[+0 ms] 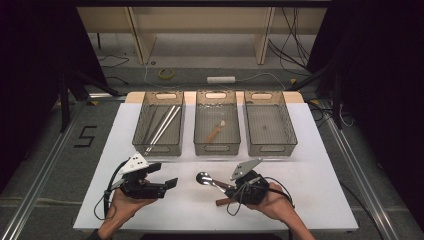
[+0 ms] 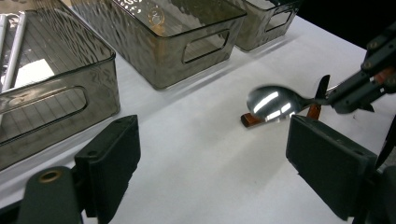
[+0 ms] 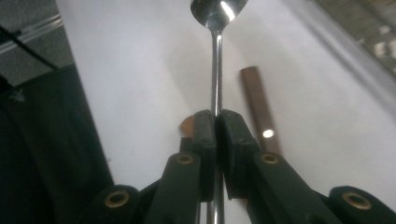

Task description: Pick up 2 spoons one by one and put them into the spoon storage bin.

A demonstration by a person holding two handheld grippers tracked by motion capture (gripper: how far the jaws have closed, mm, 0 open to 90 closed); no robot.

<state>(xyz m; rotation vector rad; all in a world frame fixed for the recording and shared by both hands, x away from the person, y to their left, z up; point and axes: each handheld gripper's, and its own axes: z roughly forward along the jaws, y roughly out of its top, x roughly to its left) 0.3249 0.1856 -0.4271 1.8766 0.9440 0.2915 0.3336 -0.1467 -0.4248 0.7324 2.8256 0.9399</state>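
My right gripper is shut on the handle of a shiny metal spoon, which hangs a little above the white table with its bowl pointing left. In the right gripper view the pads press the thin spoon handle from both sides. Under the spoon a brown wooden piece lies flat on the table. My left gripper stands open at the front left with nothing between its fingers; its own view shows the spoon and the right gripper ahead of its jaws.
Three smoky clear bins stand in a row at the back: the left bin holds long metal sticks, the middle bin a small wooden utensil, the right bin nothing I can make out. The white table ends near my hands.
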